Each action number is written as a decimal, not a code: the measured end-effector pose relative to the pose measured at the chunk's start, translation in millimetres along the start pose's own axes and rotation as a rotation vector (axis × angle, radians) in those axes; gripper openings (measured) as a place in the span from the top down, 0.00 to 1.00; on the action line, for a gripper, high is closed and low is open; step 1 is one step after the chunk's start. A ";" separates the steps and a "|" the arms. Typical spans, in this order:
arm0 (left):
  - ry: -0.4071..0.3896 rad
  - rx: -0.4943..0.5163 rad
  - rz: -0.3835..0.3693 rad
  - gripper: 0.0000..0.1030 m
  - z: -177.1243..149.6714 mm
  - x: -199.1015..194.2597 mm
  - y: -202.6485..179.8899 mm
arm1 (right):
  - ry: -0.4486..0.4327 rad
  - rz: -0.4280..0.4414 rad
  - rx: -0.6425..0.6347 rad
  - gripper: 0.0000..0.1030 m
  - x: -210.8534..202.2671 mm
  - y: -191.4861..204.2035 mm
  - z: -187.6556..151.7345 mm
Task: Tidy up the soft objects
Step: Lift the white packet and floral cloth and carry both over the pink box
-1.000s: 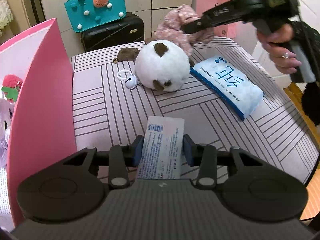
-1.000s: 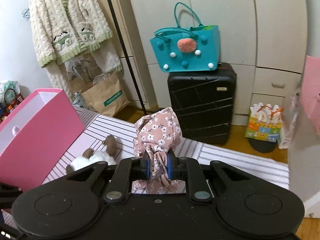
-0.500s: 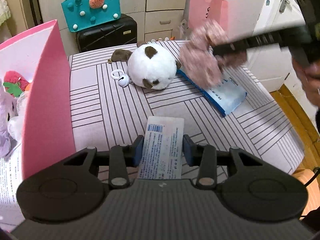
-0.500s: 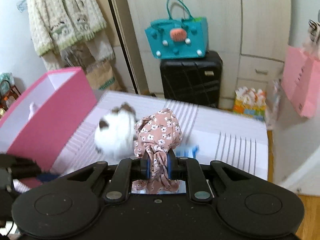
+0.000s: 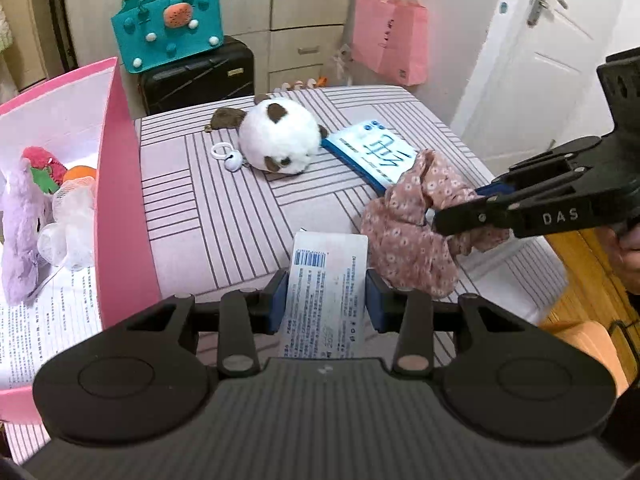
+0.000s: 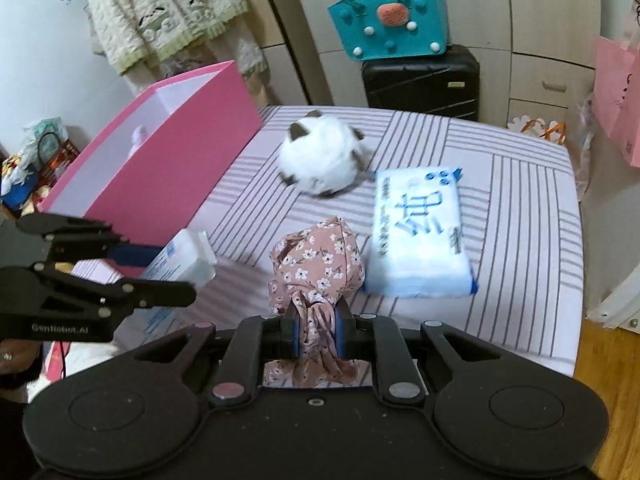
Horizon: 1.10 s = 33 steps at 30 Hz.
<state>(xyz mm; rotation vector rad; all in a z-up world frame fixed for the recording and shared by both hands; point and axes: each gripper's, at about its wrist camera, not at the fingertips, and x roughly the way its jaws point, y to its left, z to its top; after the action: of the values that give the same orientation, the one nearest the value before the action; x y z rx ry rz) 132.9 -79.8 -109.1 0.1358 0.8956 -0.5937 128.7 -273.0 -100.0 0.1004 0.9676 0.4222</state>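
Floral cloth: dusty pink cotton with small white flowers, bunched into a soft wad [image 6: 318,256]. I've got it pinched by its gathered tail in my right gripper [image 6: 316,330], jaws narrow and closed on the fabric, low centre of the right wrist view.
How it handles: I judge it light and floppy, no stiffness at all. The loose end will droop and swing, so the knotted waist is the sensible place to grip, and that's where I have it.
Tissue pack: white plastic-wrapped packet with a barcode and small print [image 5: 326,292], held in my left gripper [image 5: 327,300], blue pads pressed on both long sides, bottom centre of the left wrist view.
How that handles: squashy but holds its slab shape. The film looks slick, so I reckon a firm side squeeze suits it.
Where the two meet: in the left wrist view the cloth [image 5: 416,236] hangs just right of the packet's far end, close beside it. I can't tell if they touch.
Still lying out: a round white plush panda with brown ears [image 5: 280,142], fluffy, and a flat blue-and-white wipes pack [image 6: 418,240], glossy and pillowy, both mid-frame on the striped cover [image 6: 520,208].
Pink box: stiff card walls [image 5: 120,184], left edge of the left wrist view, already holding plush toys; my guess is that's where these go.
Risk: the cloth's loose end could snag the box wall.
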 end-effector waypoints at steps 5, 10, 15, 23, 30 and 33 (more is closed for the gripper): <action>0.030 0.086 -0.004 0.62 0.5 -18.7 -8.1 | 0.017 0.014 -0.038 0.81 -15.7 20.2 -5.9; 0.013 0.136 -0.005 0.63 -1.6 -45.6 -13.7 | 0.023 0.047 -0.060 0.81 -39.5 39.0 -6.0; -0.002 0.153 -0.024 0.63 -3.1 -74.5 -13.3 | 0.023 0.082 -0.105 0.80 -64.3 60.3 1.8; -0.097 0.133 0.018 0.62 -5.3 -127.5 9.2 | -0.047 0.112 -0.183 0.80 -79.5 89.2 26.8; -0.194 0.010 0.047 0.62 -8.5 -150.0 51.5 | -0.079 0.194 -0.269 0.80 -64.9 126.9 60.4; -0.207 -0.024 0.072 0.62 -6.8 -150.5 69.6 | -0.096 0.212 -0.318 0.80 -56.8 145.7 80.2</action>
<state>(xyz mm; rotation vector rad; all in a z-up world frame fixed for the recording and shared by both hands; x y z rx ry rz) 94.0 45.1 -7.0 0.0828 0.6943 -0.5194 121.9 -153.8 28.9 -0.0651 0.7883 0.7549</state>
